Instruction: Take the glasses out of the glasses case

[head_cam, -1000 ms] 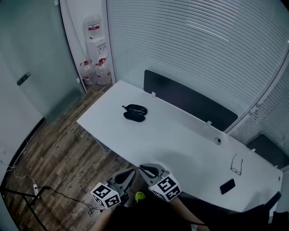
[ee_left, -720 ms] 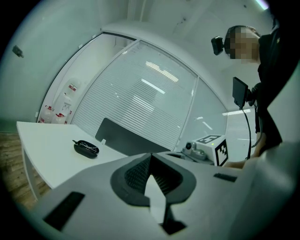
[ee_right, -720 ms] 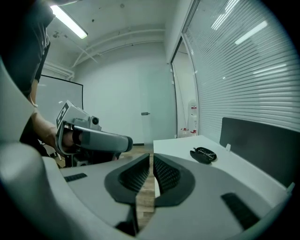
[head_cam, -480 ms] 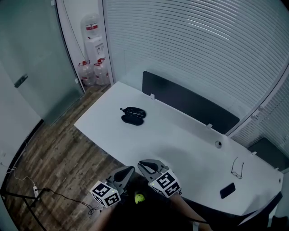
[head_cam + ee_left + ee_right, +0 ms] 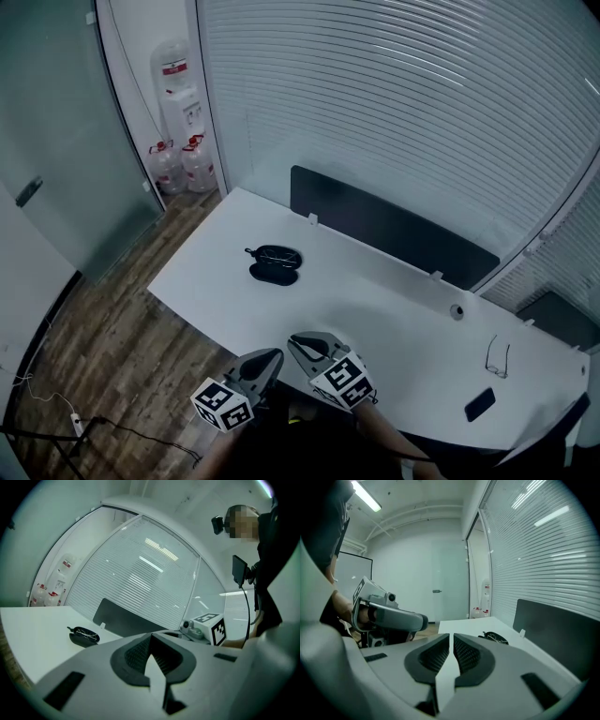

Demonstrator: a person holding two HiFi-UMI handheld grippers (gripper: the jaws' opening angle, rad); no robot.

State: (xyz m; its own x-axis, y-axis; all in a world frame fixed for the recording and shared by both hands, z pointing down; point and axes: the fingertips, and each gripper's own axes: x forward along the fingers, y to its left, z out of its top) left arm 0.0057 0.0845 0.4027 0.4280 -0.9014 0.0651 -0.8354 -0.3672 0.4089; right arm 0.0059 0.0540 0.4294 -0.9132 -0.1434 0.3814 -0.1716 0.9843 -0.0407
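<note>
A long white table [image 5: 375, 309] stands in front of the person. The black glasses case [image 5: 274, 264] lies open on the far left part of the table, well away from both grippers. The glasses [image 5: 278, 254] are in the half of the case that is farther from the person. The left gripper [image 5: 274, 355] and the right gripper [image 5: 296, 341] are held side by side near the person's body, just over the near edge of the table. The left gripper's jaws are pressed together with nothing between them. The right gripper's jaws are together too, with only a thin line between the pads, and they hold nothing. At the far right end of the table there is another pair of glasses [image 5: 497, 356], and a dark phone [image 5: 479, 404] lies near it. A dark panel [image 5: 389, 225] stands along the back edge of the table. A water cooler [image 5: 178, 98] stands in the corner with big bottles [image 5: 178, 164] on the floor beside it.
</note>
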